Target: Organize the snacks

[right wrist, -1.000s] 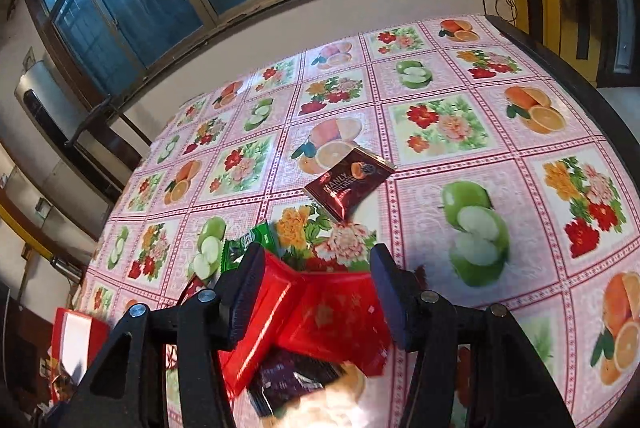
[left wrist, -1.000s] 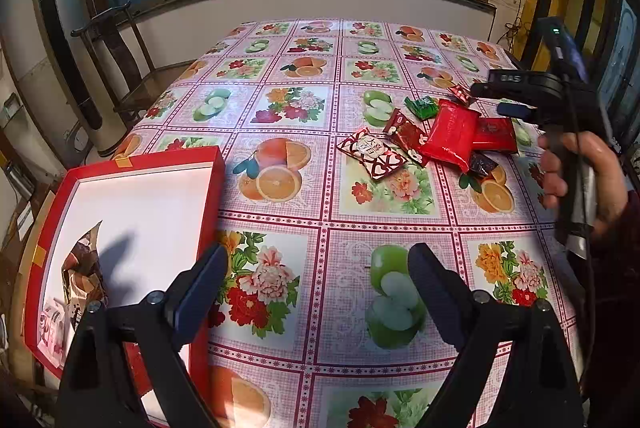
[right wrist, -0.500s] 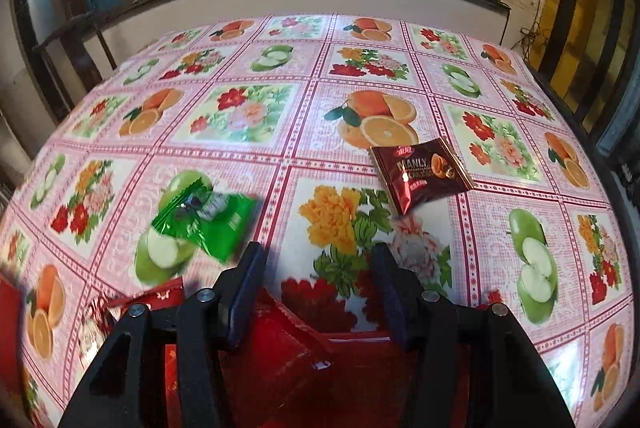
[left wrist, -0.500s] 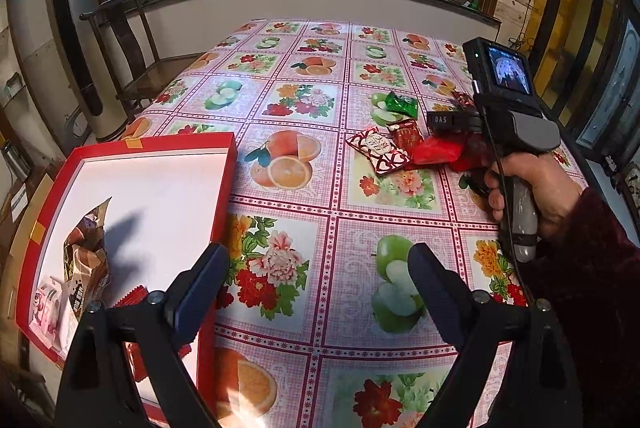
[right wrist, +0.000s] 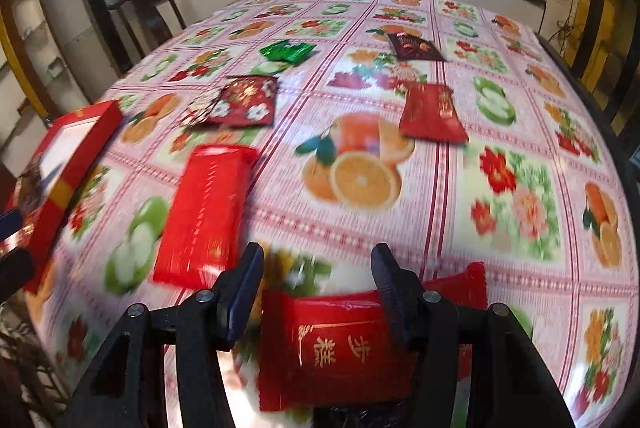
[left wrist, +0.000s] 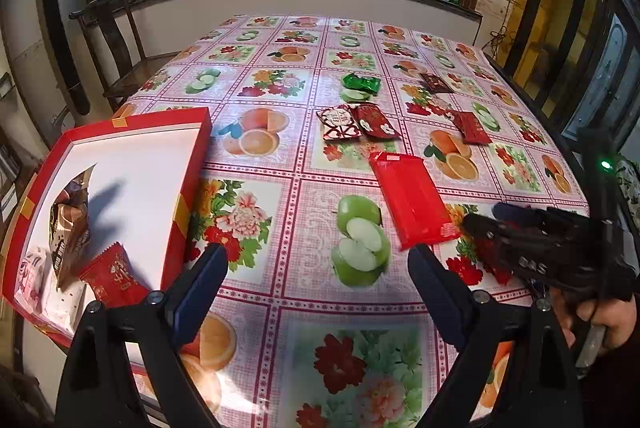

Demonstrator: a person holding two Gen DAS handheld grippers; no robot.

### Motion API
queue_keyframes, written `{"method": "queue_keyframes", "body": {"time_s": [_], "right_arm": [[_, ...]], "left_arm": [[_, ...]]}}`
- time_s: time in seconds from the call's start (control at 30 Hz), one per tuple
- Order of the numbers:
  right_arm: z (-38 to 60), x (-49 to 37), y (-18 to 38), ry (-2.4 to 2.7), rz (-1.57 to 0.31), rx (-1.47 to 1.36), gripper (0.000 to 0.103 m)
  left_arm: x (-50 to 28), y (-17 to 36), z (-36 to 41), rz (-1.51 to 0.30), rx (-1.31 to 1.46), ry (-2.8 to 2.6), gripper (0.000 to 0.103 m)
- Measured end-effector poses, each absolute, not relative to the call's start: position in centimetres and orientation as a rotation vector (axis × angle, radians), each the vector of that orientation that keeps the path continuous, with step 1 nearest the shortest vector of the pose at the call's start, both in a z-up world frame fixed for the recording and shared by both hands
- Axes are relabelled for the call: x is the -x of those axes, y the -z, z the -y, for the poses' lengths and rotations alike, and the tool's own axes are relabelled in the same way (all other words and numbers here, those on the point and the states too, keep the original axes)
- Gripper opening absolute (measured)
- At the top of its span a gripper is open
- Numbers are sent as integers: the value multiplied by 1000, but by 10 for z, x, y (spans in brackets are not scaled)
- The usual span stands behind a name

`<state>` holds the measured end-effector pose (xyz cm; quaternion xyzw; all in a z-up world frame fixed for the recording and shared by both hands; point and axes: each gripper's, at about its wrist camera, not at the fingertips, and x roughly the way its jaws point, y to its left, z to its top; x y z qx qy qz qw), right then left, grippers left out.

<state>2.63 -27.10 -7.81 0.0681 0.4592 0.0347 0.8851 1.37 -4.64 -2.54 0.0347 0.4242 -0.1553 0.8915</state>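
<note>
A red box (left wrist: 192, 183) with a white inside lies at the table's left edge; it holds several snack packets, one of them red (left wrist: 114, 274). My left gripper (left wrist: 318, 280) is open and empty above the tablecloth, right of the box. A long red packet (left wrist: 412, 199) lies flat mid-table; it also shows in the right wrist view (right wrist: 208, 207). My right gripper (right wrist: 318, 288) is open, low over the table. A red packet with gold characters (right wrist: 336, 348) lies between and under its jaws. I cannot tell whether they touch it.
Further back lie a green packet (left wrist: 362, 83), a red-and-white packet (left wrist: 338, 121), a dark red flowered packet (left wrist: 376, 121), a small red packet (left wrist: 472, 125) and a dark brown packet (left wrist: 436, 83). A wooden chair (left wrist: 116, 39) stands at the far left. The table's right edge (left wrist: 560, 143) is close.
The right gripper has pulled back toward the near right of the table. The long red packet now lies nearer the middle, apart from the others. The left gripper has barely moved.
</note>
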Motion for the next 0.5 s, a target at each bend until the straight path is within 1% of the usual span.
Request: {"method": "queue_keyframes", "body": {"time_s": [0.1, 0.2, 0.27, 0.3, 0.43, 0.5], "right_arm": [[293, 26, 64, -170, -873, -266, 60], [330, 61, 52, -77, -793, -382, 60], [354, 75, 49, 1, -756, -448, 64], [366, 82, 51, 38, -748, -474, 65], [387, 94, 63, 80, -771, -549, 65], [383, 96, 67, 57, -788, -528, 65]], "left_arm": [[-4, 29, 51, -890, -86, 347, 91], [3, 30, 55, -891, -98, 358, 91], [6, 30, 56, -891, -100, 363, 91], [8, 30, 58, -891, -102, 366, 91], [12, 33, 62, -894, -117, 367, 91], [12, 36, 63, -902, -122, 365, 91]]}}
